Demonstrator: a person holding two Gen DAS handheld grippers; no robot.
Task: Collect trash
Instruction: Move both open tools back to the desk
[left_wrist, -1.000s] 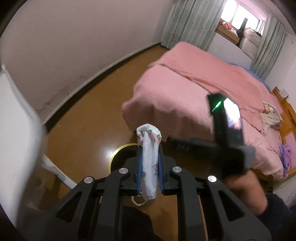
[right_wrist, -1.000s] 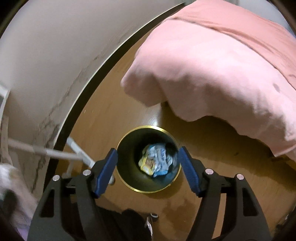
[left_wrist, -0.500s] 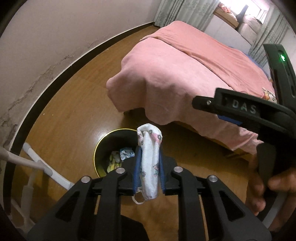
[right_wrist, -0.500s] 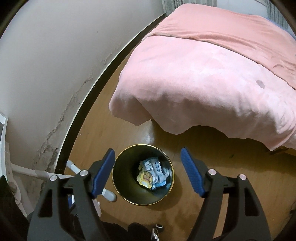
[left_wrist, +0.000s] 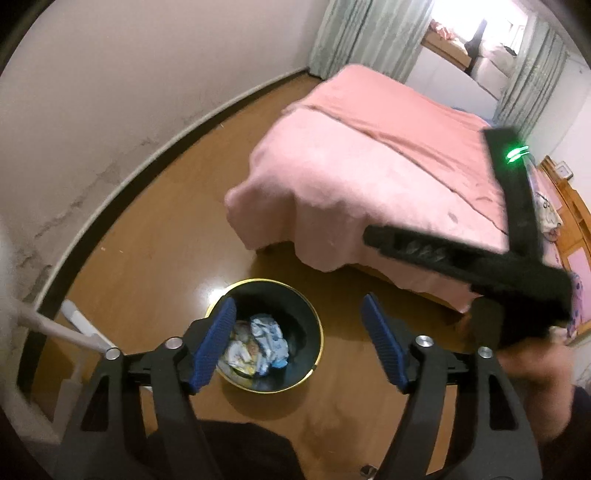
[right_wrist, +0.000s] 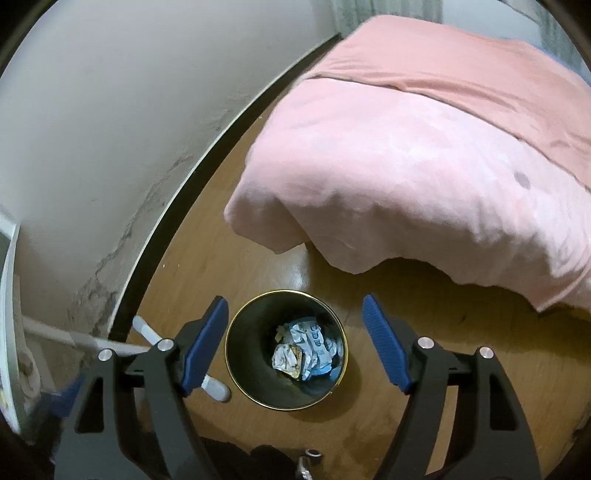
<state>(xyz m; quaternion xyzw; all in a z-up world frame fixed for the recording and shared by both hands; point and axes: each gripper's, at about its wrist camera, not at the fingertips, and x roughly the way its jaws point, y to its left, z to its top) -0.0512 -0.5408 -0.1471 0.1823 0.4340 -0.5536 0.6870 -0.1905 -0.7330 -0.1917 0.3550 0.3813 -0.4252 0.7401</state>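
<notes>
A black trash bin with a gold rim (left_wrist: 317, 328) (right_wrist: 341, 339) stands on the wooden floor below both grippers. Crumpled white and blue trash (left_wrist: 267, 339) (right_wrist: 306, 347) lies inside it. My left gripper (left_wrist: 299, 343) is open and empty above the bin. My right gripper (right_wrist: 295, 343) is open and empty, also over the bin. The right gripper's black body (left_wrist: 480, 258) shows at the right of the left wrist view, blurred.
A bed with a pink blanket (left_wrist: 369, 173) (right_wrist: 424, 166) stands just beyond the bin. A white wall with a dark baseboard (right_wrist: 207, 173) runs on the left. A white frame leg (right_wrist: 147, 332) stands left of the bin. Curtains (left_wrist: 362, 33) hang at the far wall.
My left gripper has opened and the white patterned cloth it held is gone from its jaws. The bin's contents now show more white material. The right gripper stays open above the bin.
</notes>
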